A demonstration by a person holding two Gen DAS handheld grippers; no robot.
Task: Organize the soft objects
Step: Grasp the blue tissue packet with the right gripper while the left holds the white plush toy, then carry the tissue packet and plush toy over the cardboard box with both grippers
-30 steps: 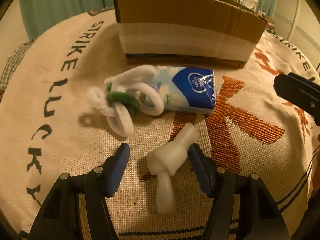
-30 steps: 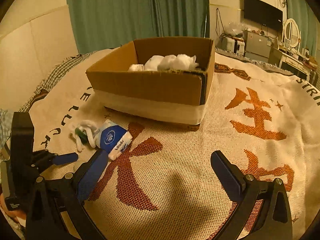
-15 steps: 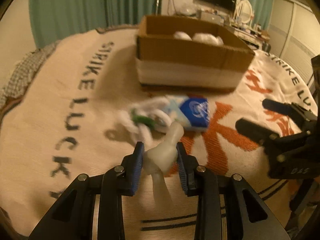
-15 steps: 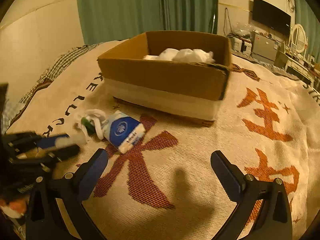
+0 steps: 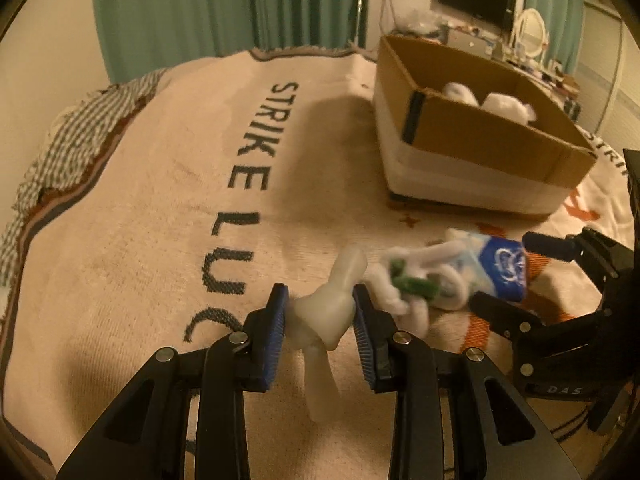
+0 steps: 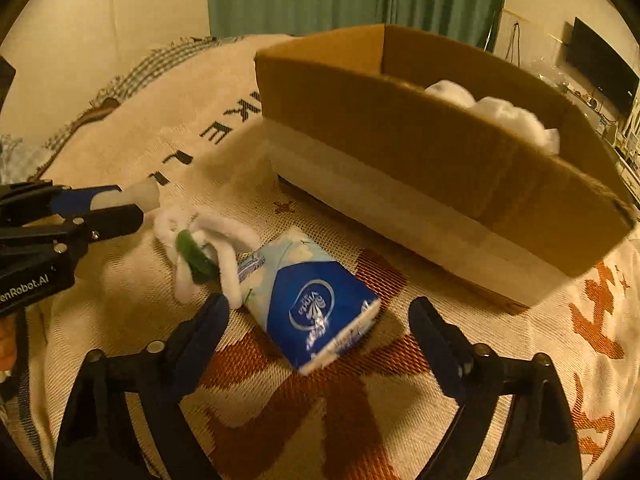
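My left gripper (image 5: 319, 312) is shut on a knotted white foam piece (image 5: 329, 312) and holds it above the blanket; it also shows at the left of the right wrist view (image 6: 120, 204). A blue and white tissue pack (image 6: 310, 304) lies on the blanket, with a white and green pipe-cleaner bundle (image 6: 202, 246) touching its left end. My right gripper (image 6: 318, 316) is open, its jaws on either side of the tissue pack, just above it. The pack (image 5: 498, 266) and bundle (image 5: 412, 284) also show in the left wrist view.
An open cardboard box (image 6: 444, 148) with white fluffy items (image 6: 500, 114) inside stands behind the pack; it also shows in the left wrist view (image 5: 476, 140). The woven blanket (image 5: 160, 200) with lettering covers the surface. Green curtains hang behind.
My left gripper closed on the foam piece, lifted it and swung left. My right gripper moved forward and down over the tissue pack.
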